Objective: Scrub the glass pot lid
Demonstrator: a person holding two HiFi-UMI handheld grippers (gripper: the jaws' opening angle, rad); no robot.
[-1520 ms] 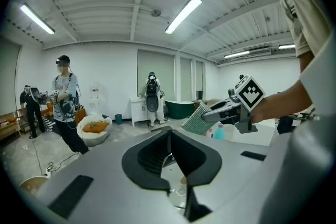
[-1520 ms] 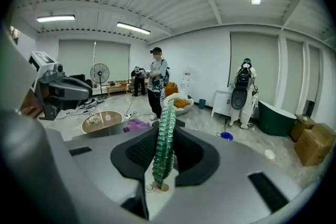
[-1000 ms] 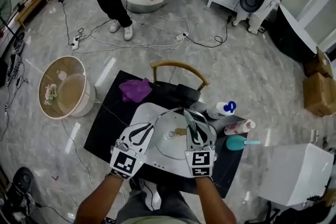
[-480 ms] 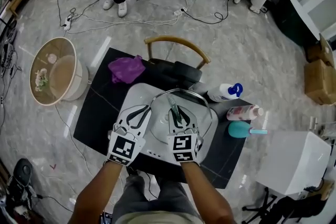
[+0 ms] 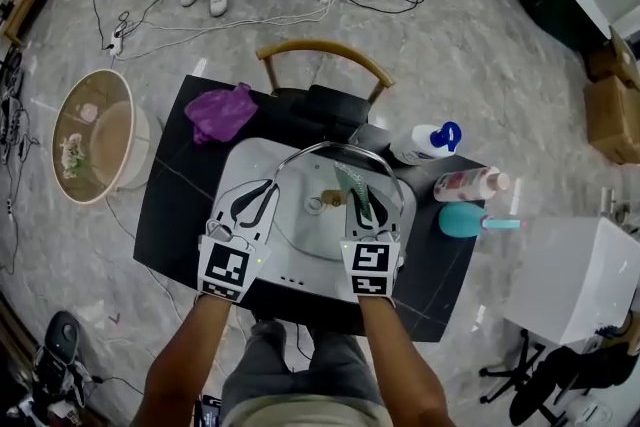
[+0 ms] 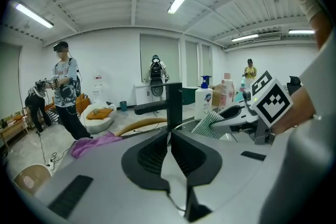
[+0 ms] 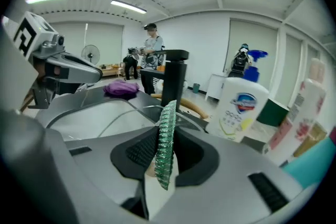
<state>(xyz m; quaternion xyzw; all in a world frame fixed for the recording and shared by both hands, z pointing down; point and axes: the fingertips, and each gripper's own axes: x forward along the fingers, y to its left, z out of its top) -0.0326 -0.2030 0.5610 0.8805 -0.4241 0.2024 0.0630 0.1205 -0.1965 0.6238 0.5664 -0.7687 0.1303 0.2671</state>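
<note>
Over the pale sink (image 5: 243, 167) on a black worktop (image 5: 178, 210), the left hand-held gripper (image 5: 267, 188) pinches the glass pot lid (image 5: 312, 227) by its rim. The right hand-held gripper (image 5: 359, 202), over the sink's right half, is clamped on a green scouring pad (image 7: 165, 139).

"Where does the head camera sit?"

"High above, looking steeply down on the whole surface (image 5: 165, 215). The left tool (image 5: 268, 187) and right tool (image 5: 362, 207) are low in its frame."

"And the other two?"

"Each rides on its own tool, close behind the jaws, facing away from the person. The right one looks past its clamped scouring pad (image 7: 165, 139). Both share the black faucet (image 6: 173, 99) and soap bottle (image 7: 239, 107), and each catches the other tool at its edge."
</note>
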